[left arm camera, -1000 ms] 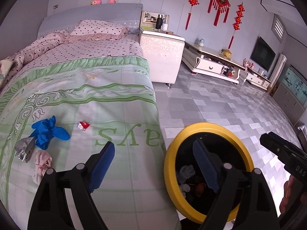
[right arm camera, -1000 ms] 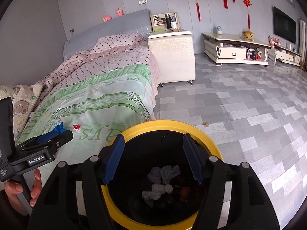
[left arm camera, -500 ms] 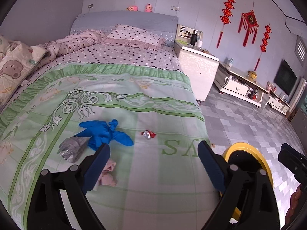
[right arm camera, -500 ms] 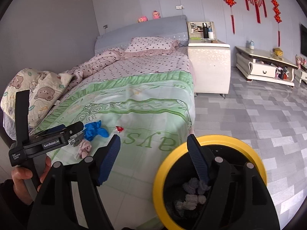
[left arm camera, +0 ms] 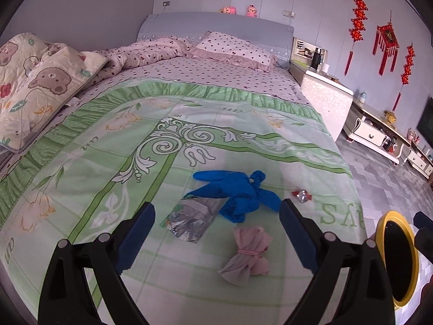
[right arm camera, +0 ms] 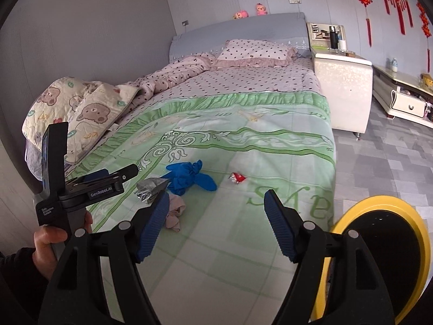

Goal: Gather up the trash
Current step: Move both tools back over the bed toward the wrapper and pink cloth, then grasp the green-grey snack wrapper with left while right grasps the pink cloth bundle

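Blue-padded and spread wide with nothing between its jaws, the left gripper (left arm camera: 216,233) hangs over the green bedspread (left arm camera: 113,168) in the left wrist view. Trash lies ahead of it: a blue glove (left arm camera: 238,192), a silver foil wrapper (left arm camera: 193,219) touching the glove, a pink tied bundle (left arm camera: 247,254), and a small red-and-silver candy wrapper (left arm camera: 301,195) well apart; its print is too small to read. Only a slice of the yellow-rimmed bin (left arm camera: 399,260) shows at the right edge. Upside-down letters "SAV" run across the spread.

From the right wrist view, the right gripper (right arm camera: 215,219) is likewise open and empty. Its left finger (right arm camera: 154,224) covers part of the bundle. The other tool's body reads "GenRobot.AI". What the bin holds is lost in darkness.
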`<state>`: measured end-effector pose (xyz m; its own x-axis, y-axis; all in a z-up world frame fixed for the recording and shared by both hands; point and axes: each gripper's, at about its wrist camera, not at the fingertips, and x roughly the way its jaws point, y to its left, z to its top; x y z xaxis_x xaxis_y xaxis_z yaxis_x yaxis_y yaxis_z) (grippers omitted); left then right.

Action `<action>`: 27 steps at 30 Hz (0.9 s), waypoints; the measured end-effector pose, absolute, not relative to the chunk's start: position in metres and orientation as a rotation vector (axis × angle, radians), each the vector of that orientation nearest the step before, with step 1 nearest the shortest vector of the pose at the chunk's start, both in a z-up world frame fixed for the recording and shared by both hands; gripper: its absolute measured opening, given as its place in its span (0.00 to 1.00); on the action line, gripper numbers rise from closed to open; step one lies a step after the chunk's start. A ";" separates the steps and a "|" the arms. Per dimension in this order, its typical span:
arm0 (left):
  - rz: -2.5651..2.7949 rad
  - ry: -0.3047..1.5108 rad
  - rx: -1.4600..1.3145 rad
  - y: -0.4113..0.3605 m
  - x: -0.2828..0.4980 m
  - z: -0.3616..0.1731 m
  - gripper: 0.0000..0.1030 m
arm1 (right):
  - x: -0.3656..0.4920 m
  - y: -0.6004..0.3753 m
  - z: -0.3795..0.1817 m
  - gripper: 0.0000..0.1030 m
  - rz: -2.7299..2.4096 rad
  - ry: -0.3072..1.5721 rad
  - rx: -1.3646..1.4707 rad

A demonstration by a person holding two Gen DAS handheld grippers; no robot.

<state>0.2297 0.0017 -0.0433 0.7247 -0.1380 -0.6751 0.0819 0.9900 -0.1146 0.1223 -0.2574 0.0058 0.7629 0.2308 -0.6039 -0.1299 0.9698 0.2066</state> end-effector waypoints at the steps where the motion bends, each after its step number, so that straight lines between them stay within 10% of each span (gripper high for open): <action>1: -0.113 0.759 -0.080 0.008 0.234 -0.048 0.87 | 0.127 -0.249 0.002 0.67 0.209 0.684 0.152; 27: -0.101 0.904 -0.182 0.050 0.296 -0.135 0.87 | 0.218 -0.140 -0.112 0.67 0.315 0.888 0.106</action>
